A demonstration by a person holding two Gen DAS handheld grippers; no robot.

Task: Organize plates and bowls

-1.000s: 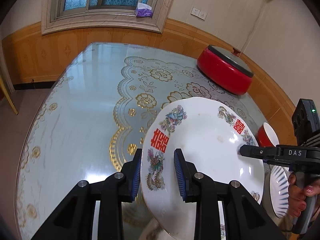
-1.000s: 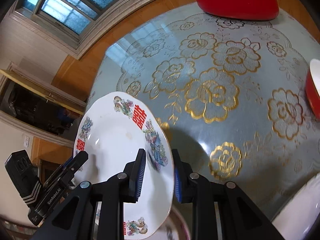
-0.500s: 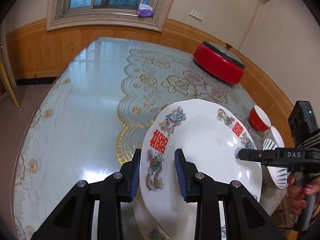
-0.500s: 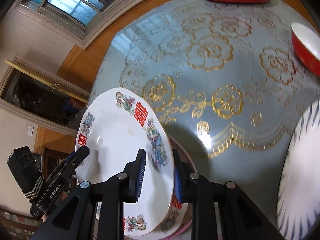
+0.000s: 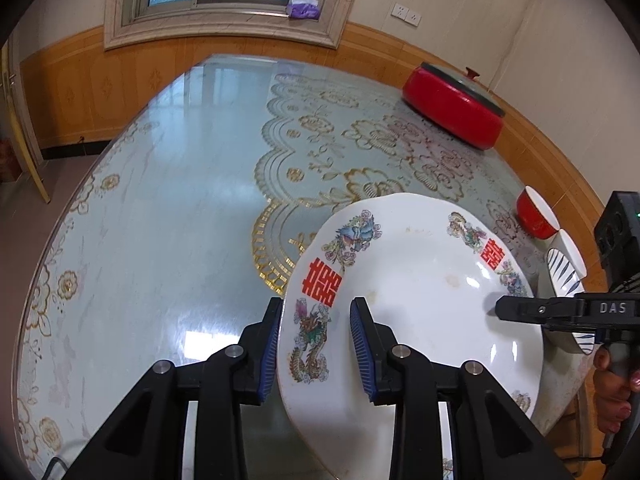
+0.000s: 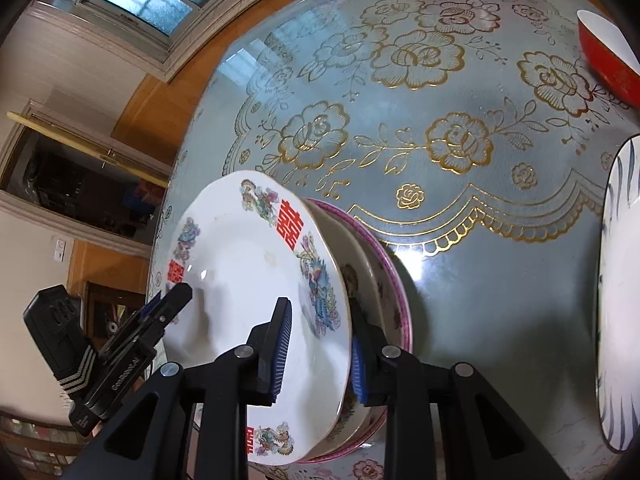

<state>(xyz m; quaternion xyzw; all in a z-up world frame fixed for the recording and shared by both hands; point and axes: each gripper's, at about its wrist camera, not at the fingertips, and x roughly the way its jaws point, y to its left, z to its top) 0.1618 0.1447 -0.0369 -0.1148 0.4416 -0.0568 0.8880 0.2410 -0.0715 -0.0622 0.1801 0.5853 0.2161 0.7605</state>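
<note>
across the round table (image 5: 168,216), with its pale blue cloth patterned in gold flowers under glass, the biggest thing is the red round cooker (image 5: 454,106) with a grey lid, standing at the far edge near the wood-panelled wall. nearer the camera a white plate (image 5: 420,304) printed with red double-happiness characters and birds is held up between both tools, tilted over a pink-rimmed plate (image 6: 394,280) that lies on the cloth; the right wrist view shows another pale dish sandwiched between the two, and whether the white plate rests on it or hangs just above i cannot tell. a blue-striped plate (image 6: 618,300) sits off to the right on the table, near the stack but apart from it, and a red bowl (image 5: 536,214) with a white inside stands just beyond it (its rim is cut off in the right wrist view). the left gripper (image 5: 316,344) has its blue-padded fingers either side of the white plate's near rim, one above and one below; a sliver of gap shows at the upper pad, so whether it is pinching i cannot tell. the right gripper (image 6: 318,346) straddles the opposite rim the same way, pads close to the china, and its grip is equally unclear. a purple packet (image 5: 303,5) lies on the window sill.
</note>
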